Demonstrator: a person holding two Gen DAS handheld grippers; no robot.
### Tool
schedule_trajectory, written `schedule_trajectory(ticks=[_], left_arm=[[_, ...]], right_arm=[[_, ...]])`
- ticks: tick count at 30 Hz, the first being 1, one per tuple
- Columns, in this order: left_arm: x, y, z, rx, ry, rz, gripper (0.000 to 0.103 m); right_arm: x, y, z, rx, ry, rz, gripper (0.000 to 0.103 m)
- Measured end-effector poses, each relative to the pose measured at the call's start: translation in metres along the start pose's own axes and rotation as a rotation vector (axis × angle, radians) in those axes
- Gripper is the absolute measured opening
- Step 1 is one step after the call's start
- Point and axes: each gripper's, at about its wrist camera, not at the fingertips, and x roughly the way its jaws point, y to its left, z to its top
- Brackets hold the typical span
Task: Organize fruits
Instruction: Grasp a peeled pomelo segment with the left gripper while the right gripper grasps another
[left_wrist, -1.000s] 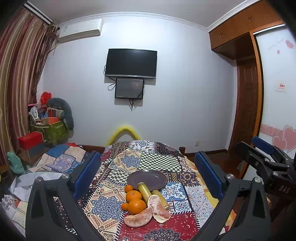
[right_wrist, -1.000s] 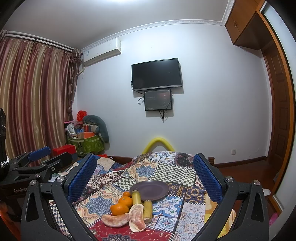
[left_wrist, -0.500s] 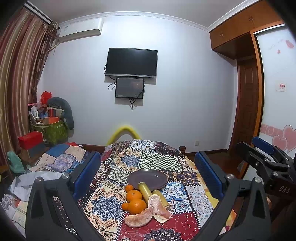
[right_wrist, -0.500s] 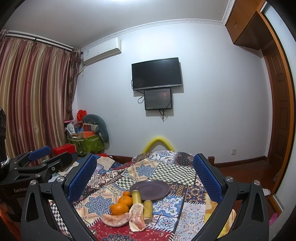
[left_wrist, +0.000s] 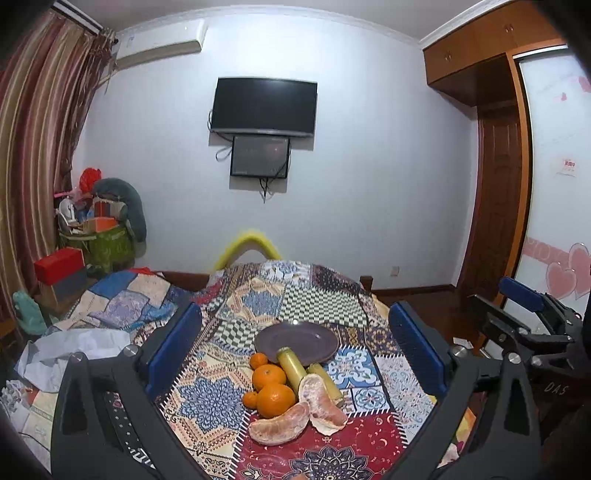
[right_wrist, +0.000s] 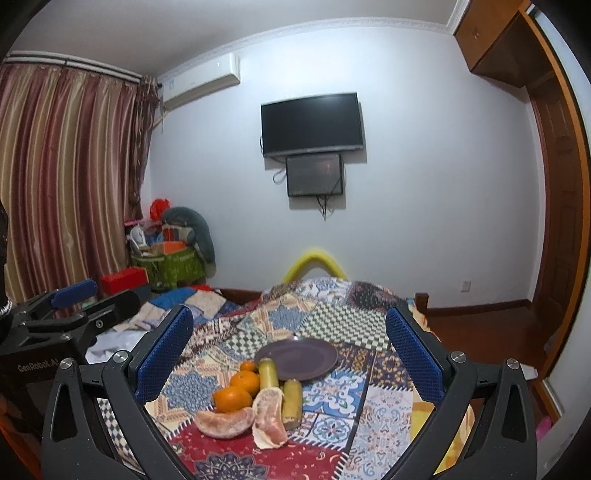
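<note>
Left wrist view shows our left gripper (left_wrist: 295, 354) and right gripper (right_wrist: 290, 354), fingers wide and empty, hovering because the oranges (left_wrist: 275, 398) wait beside the empty plate (left_wrist: 296, 342) on the counter (left_wrist: 321, 306).

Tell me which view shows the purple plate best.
The left wrist view: the purple plate sits central with most of its empty face visible. In the right wrist view the plate is equally unblocked but looks slightly flatter, a yellow-green stalk overlapping its near rim.

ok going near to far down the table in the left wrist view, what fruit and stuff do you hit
pomelo segment → big orange → second orange → small orange → plate
</note>
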Motion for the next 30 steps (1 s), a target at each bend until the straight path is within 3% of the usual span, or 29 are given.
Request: schedule_trajectory(ticks=[16, 30], left_arm=[[0.081, 0.029, -0.061, -0.014, 0.284, 0.053, 0.102], [0.144, 0.047, -0.118, -0.033, 0.497, 0.033, 0.099]], right_arm=[[0.061, -0.011, -0.053, -0.005, 0.303, -0.011, 0.103], [0.126, -0.011, -0.108, -0.009, 0.539, 0.037, 0.103]])
